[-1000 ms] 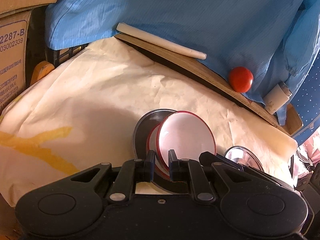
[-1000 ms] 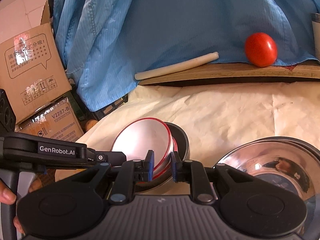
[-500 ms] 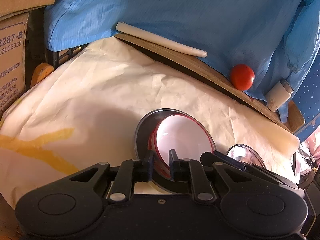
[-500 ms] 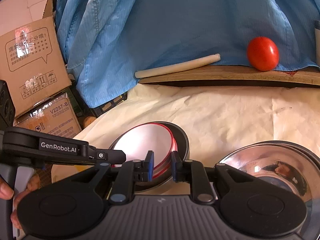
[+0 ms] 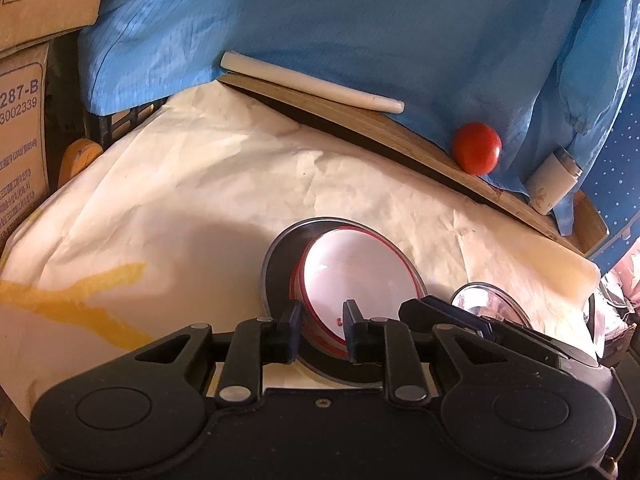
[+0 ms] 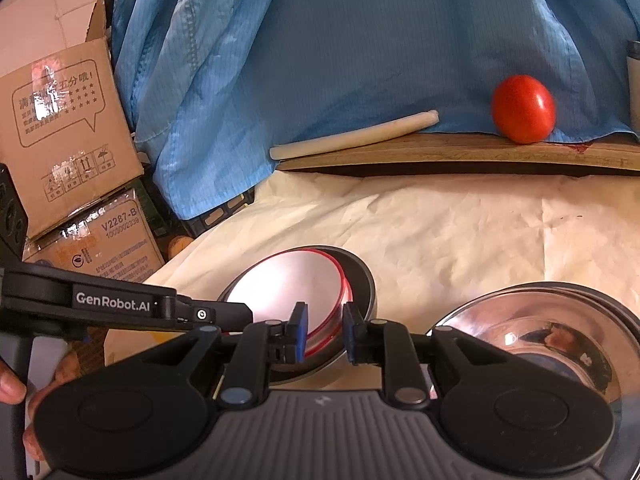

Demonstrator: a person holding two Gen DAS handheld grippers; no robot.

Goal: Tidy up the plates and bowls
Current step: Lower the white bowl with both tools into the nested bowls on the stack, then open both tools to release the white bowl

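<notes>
A white bowl with a red rim (image 5: 356,276) lies in a stack of like bowls on a dark grey plate (image 5: 280,280); the stack also shows in the right wrist view (image 6: 292,288). My left gripper (image 5: 322,330) is open, its fingers on either side of the top bowl's near rim. My right gripper (image 6: 325,334) is open too, its fingers astride the same stack's near rim. A shiny steel bowl (image 6: 552,344) stands to the right; in the left wrist view (image 5: 488,306) it is partly hidden behind the right gripper.
Cream paper (image 5: 200,200) covers the table. A wooden board (image 6: 460,156) at the back carries a red tomato (image 6: 523,109), a white stick (image 6: 352,136) and a pale cup (image 5: 550,184). Blue cloth (image 6: 360,40) hangs behind. Cardboard boxes (image 6: 60,128) stand at left.
The red-rimmed bowl, held tilted up a second ago, has come down flat onto the stack. Both grippers have opened and let go of its rim.
</notes>
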